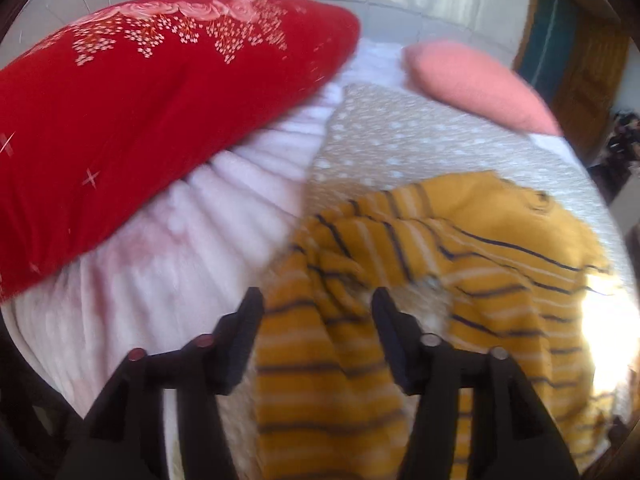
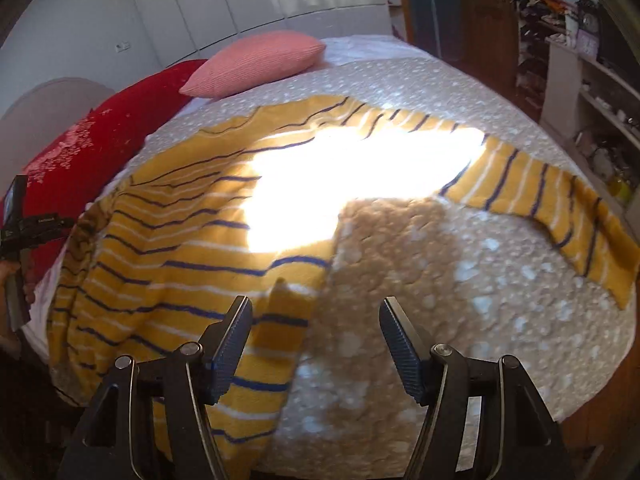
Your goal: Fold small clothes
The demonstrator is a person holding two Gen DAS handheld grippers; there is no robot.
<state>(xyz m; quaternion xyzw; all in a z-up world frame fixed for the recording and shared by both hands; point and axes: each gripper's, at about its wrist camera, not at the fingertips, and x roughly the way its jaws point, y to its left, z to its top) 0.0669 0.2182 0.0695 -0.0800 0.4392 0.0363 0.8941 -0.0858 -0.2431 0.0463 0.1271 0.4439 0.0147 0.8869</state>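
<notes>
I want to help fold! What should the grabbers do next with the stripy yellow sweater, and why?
Probably close the left gripper on the bunched sleeve lying between its open jaws. The yellow striped sweater lies spread on the bed, unfolded, and the right gripper is open and holds nothing.

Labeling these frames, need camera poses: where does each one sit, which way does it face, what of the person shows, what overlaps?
Left wrist: on the left gripper, angled down at the striped sweater and red pillow; only its open fingers show.
Right wrist: on the right gripper, angled down across the bed; open fingers, plus the left gripper and hand at the frame's left edge.
Shared: sweater, red pillow, pink pillow.
</notes>
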